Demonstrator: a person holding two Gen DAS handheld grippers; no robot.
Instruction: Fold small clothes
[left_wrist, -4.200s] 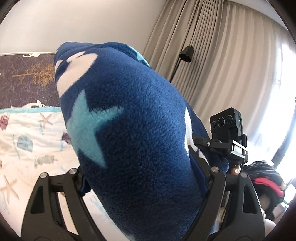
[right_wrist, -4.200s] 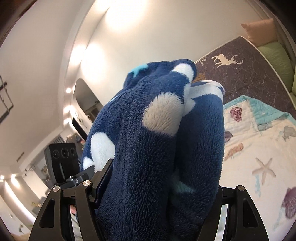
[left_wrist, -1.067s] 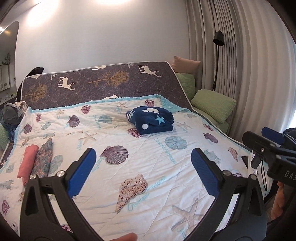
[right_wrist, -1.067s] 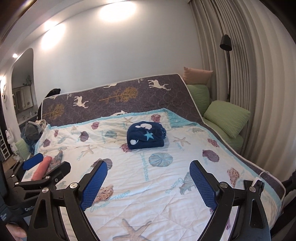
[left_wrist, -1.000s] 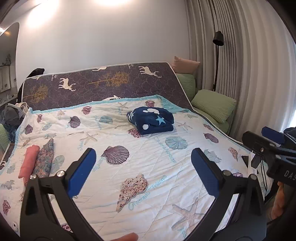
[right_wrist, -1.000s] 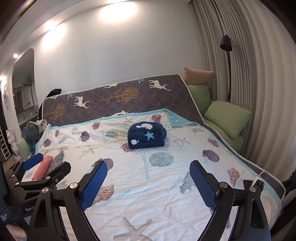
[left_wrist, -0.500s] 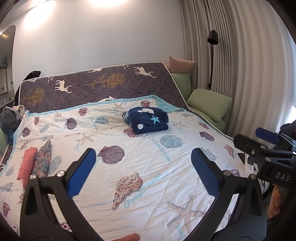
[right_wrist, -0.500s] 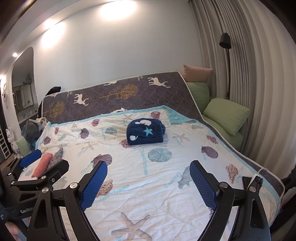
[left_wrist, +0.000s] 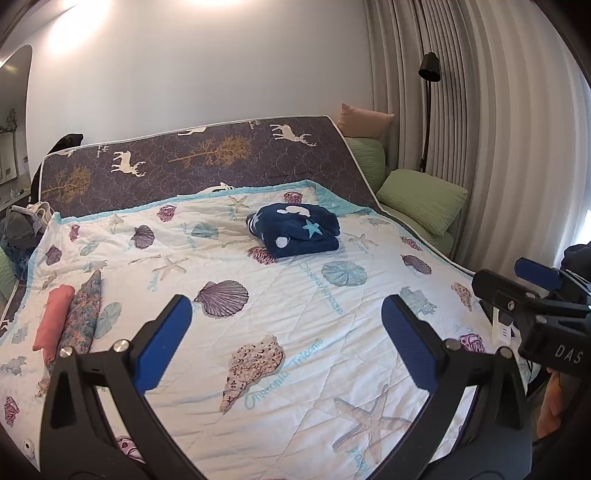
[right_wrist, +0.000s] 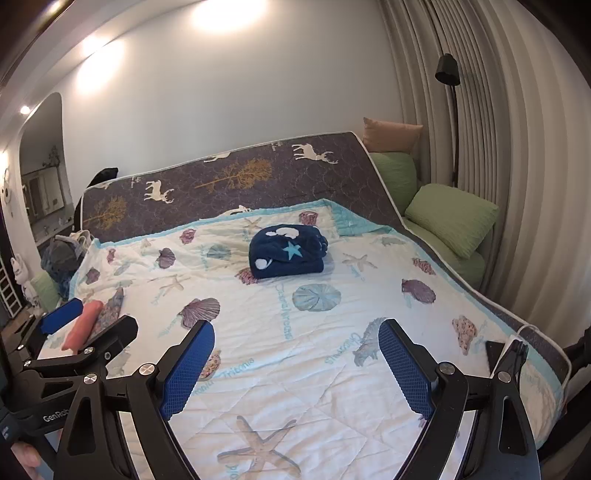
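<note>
On the far middle of the bed (left_wrist: 369, 280), atop the white seashell-print quilt (left_wrist: 295, 314), sits the folded navy fleece garment with white spots and a blue star (left_wrist: 297, 230), well apart from both grippers. Left gripper (left_wrist: 286, 332): jaws wide apart, nothing between them. Right gripper (right_wrist: 295, 363): jaws likewise spread and empty. Near the bed's left edge lie a rolled coral-pink cloth (left_wrist: 53, 321) and a rolled floral-print cloth (left_wrist: 83, 314), just beside each other. Risk, as judged: the thick fleece bundle looks springy, so its top layer may relax and unfold unattended; reaching for the rolls may nudge them off the edge.
</note>
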